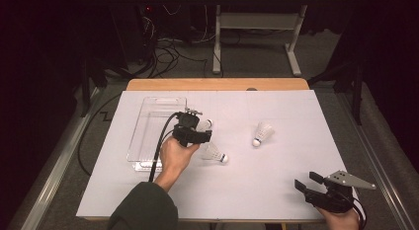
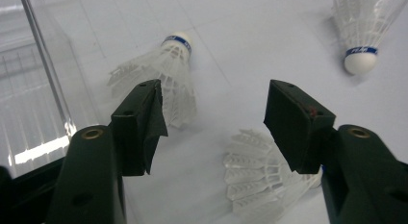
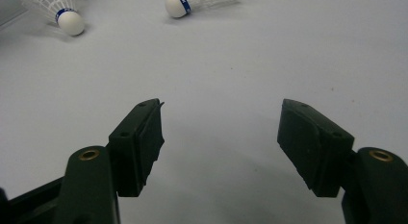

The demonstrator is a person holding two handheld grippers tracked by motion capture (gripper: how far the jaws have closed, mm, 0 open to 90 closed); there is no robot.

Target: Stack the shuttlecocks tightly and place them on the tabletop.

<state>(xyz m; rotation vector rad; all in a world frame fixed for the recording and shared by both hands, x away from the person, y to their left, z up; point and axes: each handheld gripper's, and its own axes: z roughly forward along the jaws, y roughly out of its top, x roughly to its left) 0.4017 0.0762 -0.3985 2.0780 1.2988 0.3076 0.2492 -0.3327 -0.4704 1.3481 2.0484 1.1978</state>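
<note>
At the near right corner of the table (image 1: pixel 276 200), the right hand-held gripper (image 1: pixel 307 180) rests low in the person's hand, its jaws spread wide with nothing but bare white surface between them. In the right gripper view, the shuttlecocks lie well ahead of its jaws, near the top edge.

Farther in on the left, the left hand-held gripper (image 2: pixel 211 118) is held by the left hand (image 1: pixel 174 157) just beside a clear plastic box (image 1: pixel 148 122). Its jaws also stand wide and grip nothing. In the left gripper view, the nearest shuttlecock (image 2: pixel 255 180) lies on its side on the table below and between the jaws, close to the right-hand one; whether it touches that jaw cannot be told. A second shuttlecock (image 2: pixel 163 75) lies beyond the left-hand jaw, its cork tip pointing away, near the wall of the box.

Farthest out, toward the middle of the table, a third shuttlecock (image 1: pixel 262 134) lies apart from the other two.
</note>
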